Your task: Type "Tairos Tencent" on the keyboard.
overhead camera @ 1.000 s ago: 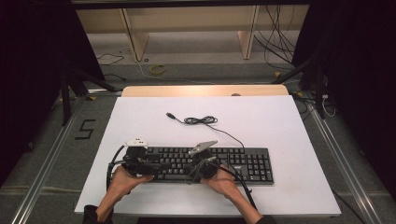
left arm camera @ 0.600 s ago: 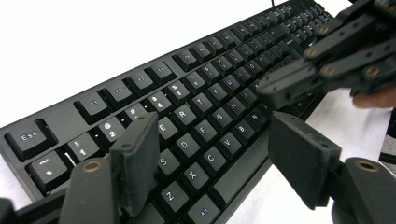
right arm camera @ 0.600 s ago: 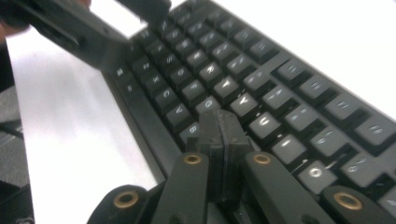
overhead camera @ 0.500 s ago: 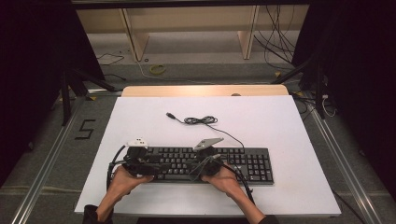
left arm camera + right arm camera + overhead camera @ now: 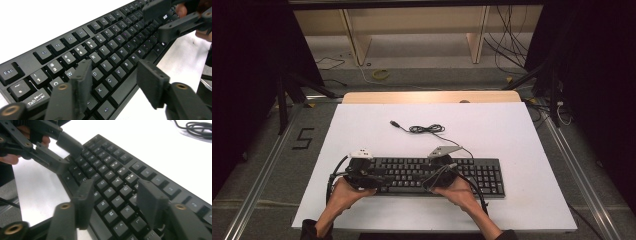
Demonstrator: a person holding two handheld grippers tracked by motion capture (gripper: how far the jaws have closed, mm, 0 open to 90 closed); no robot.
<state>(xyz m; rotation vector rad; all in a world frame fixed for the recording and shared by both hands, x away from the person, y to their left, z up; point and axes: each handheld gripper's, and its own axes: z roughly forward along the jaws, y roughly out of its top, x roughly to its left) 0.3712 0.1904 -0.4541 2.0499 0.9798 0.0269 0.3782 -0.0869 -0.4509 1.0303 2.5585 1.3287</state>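
A black keyboard (image 5: 477, 172) lies along the near part of the white table (image 5: 512, 130). My left gripper (image 5: 378, 176) hovers over its left end, above the W, D and C keys (image 5: 110, 47). Its jaws (image 5: 113, 68) have just been closing partway but stand open, with nothing pressed between them. My right gripper (image 5: 426, 179) sits over the keyboard's middle, above the J, K and M keys (image 5: 110, 167). Its jaws (image 5: 116, 187) have just been opening and grip nothing. Each gripper view shows the other gripper farther along the keys: the right gripper (image 5: 160, 22) and the left gripper (image 5: 62, 152).
The keyboard's black cable (image 5: 424, 129) lies coiled on the table behind it, its plug end pointing to the far left. A wooden strip (image 5: 432, 96) borders the table's far edge. Beyond it are shelf legs and loose cables on the floor.
My right gripper has shifted a little to the right and lifted off the keys. The left hand has stayed where it was.
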